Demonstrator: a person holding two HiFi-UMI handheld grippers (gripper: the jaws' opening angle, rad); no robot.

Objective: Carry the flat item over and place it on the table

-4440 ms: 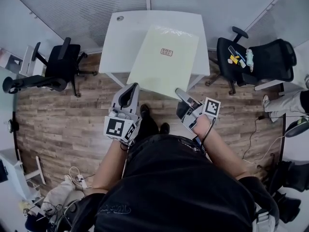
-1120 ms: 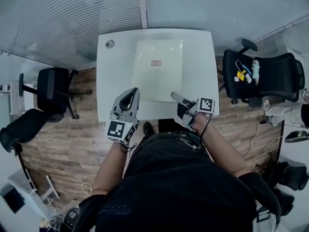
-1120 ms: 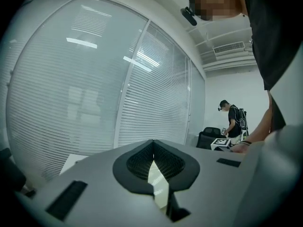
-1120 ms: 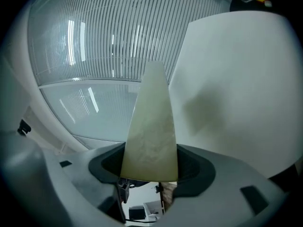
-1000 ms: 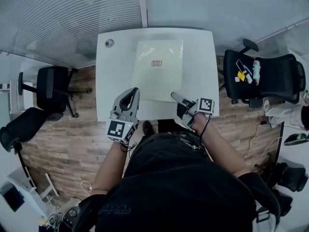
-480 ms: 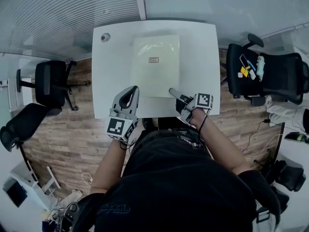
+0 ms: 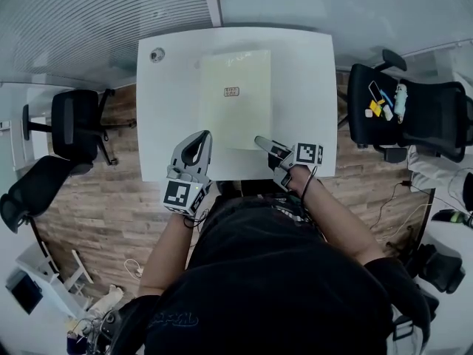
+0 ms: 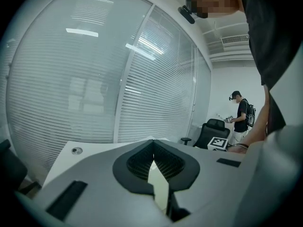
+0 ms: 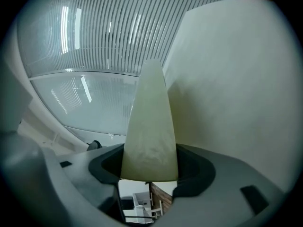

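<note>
The flat item, a pale yellow-green sheet with a small label, lies spread over the white table, its near edge close to the table's front. My left gripper is shut at the item's near left corner. In the left gripper view its jaws meet at the tips, with a pale strip of the item between them. My right gripper is shut on the near right corner. In the right gripper view the item rises out of the jaws. I cannot tell whether the item rests on the table.
A glass wall with blinds stands behind the table. Two black office chairs are on the left, and one with small items on its seat is on the right. A round grommet sits at the table's back left. A person stands far off.
Both grippers and the item have moved forward over the table. The item, tilted and overhanging the front edge a few seconds ago, now lies square over the top.
</note>
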